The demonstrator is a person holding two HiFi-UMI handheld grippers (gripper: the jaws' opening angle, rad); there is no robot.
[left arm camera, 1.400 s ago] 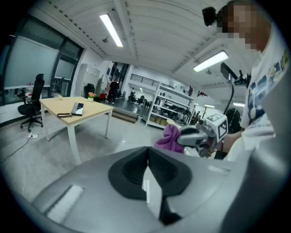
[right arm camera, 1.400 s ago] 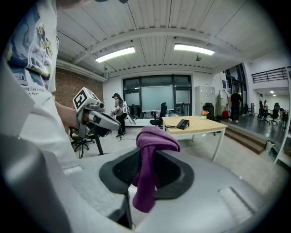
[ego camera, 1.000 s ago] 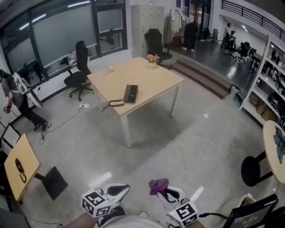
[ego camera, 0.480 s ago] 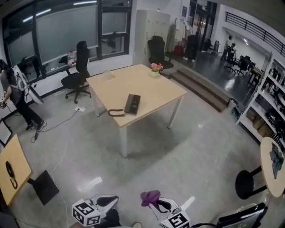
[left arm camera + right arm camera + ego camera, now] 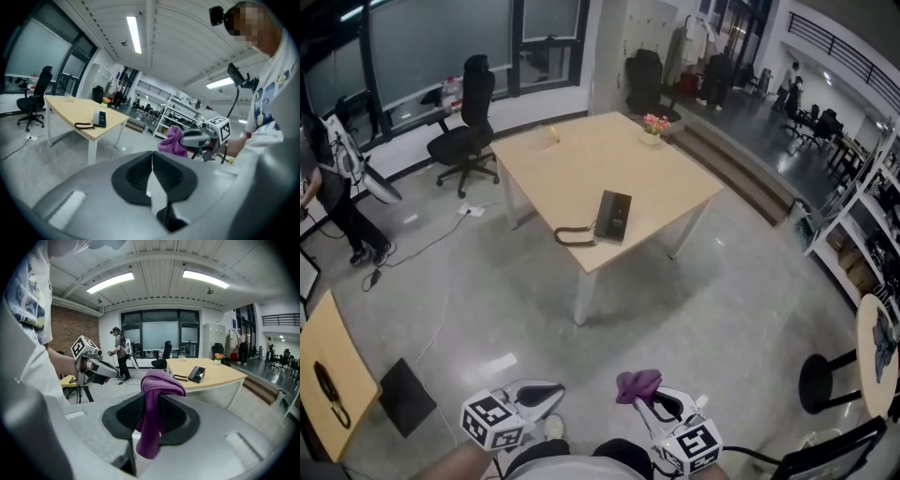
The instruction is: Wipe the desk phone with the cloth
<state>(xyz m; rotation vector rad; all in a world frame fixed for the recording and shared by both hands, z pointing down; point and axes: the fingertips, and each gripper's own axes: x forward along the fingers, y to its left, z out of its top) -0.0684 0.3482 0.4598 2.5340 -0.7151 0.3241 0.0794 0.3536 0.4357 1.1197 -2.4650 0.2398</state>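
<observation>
Head view: cloth in right gripper

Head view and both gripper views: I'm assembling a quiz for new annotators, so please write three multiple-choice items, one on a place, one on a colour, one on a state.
1. Where does the black desk phone lie?
A. On the light wooden table, near its edge
B. On the floor
C. On a shelf

2. What colour is the crumpled fabric cloth in the right gripper?
A. Green
B. White
C. Purple

3. How is the left gripper?
A. Open wide
B. Shut, with nothing between its jaws
C. Shut on the cloth

Answers: 1 A, the head view shows the phone on the tabletop; 2 C, the cloth reads purple in every view; 3 B, the left gripper view shows its jaws together and empty.
</observation>
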